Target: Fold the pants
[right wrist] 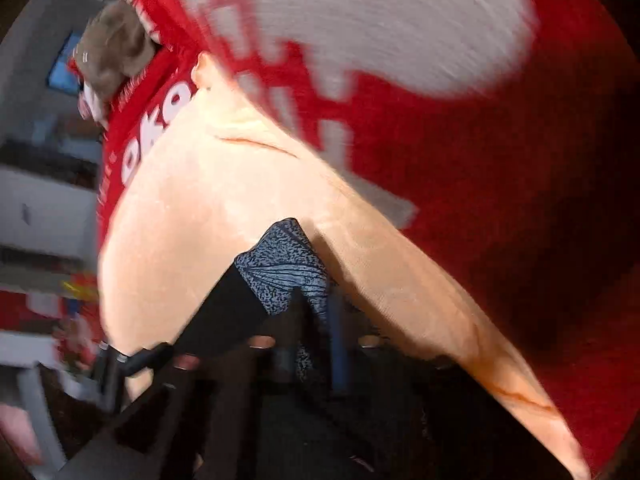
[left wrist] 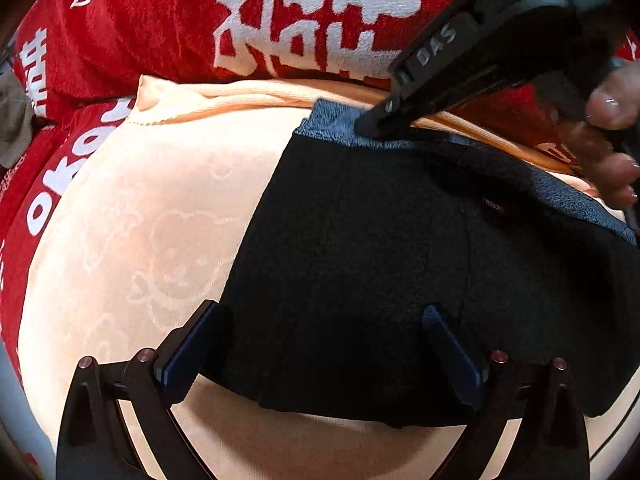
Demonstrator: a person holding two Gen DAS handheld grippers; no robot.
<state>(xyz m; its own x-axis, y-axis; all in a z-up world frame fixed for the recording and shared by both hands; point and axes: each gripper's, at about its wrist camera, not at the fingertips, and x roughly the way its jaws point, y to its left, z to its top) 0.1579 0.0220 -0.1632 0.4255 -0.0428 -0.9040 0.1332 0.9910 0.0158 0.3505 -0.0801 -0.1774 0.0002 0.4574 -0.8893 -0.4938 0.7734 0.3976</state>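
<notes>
Pants point(left wrist: 400, 264): soft, limp, light; lying on peach blanket point(left wrist: 140, 220) toward its far edge; grip at waistband point(left wrist: 340, 128). Right gripper point(left wrist: 380, 122) clamped on waistband; left gripper point(left wrist: 320, 344) fingers apart, straddling the near hem.

a home bedroom: red blanket point(left wrist: 132, 32) (white lettering) under a peach bear-embossed blanket point(left wrist: 152, 216).

A big red blanket point(left wrist: 132, 32) with white letters covers the bed. On top of it lies a soft peach blanket point(left wrist: 152, 220) with little bear shapes pressed into it. A crumpled brown cloth point(right wrist: 116, 52) sits on the red blanket near its far edge. Past the bed the room looks blurry, with pale gray furniture point(right wrist: 44, 208) and something small and blue point(right wrist: 64, 68). The corners are dark.
</notes>
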